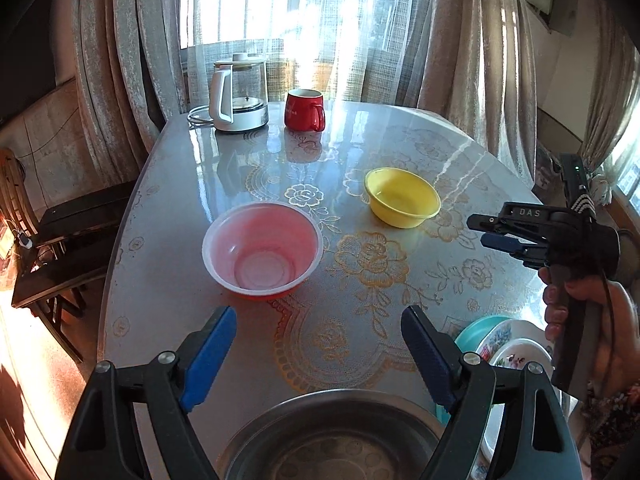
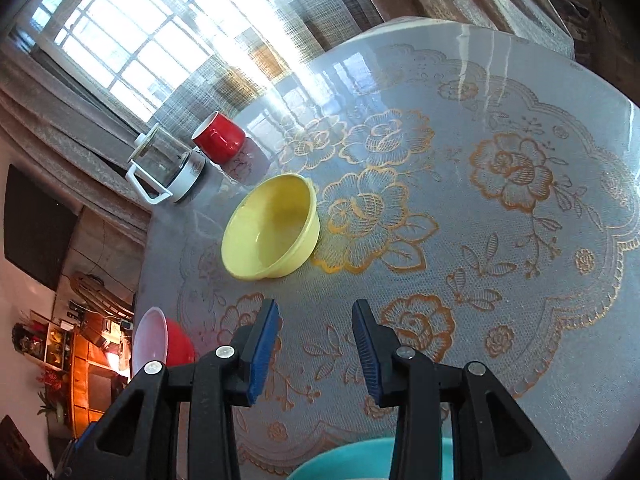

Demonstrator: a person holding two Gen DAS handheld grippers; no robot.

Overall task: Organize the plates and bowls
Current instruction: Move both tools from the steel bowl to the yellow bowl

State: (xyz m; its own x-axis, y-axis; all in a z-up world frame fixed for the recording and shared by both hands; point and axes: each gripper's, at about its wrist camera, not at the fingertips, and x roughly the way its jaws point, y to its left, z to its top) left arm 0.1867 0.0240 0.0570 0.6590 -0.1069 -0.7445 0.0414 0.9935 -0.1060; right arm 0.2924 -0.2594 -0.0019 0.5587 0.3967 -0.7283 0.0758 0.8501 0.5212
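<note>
- The yellow bowl (image 2: 272, 226) sits upright on the table (image 2: 500, 320), out in the middle, with nothing in it.
- The red bowl (image 1: 262, 250) stands well apart from it, nearer the left side of the table. It is empty too.
- A metal bowl (image 1: 332, 436) is right under the left gripper (image 1: 318, 356), at the near edge. A teal bowl (image 1: 476, 330) and a flowered plate (image 1: 516, 354) sit together just beside it.
- The left gripper's fingers are spread wide and hold nothing. It points at the red bowl.
- The right gripper (image 2: 316, 350) has its fingers partly apart, with only table between them. It points at the yellow bowl but is not touching it.
- I think this is the reach step: each gripper is going for one loose bowl.
- Next, the right gripper needs to get one finger inside the yellow bowl's rim and one outside, then squeeze.
- The kettle (image 1: 240, 94) and red mug (image 1: 304, 110) stand far back by the window, out of the way.
</note>
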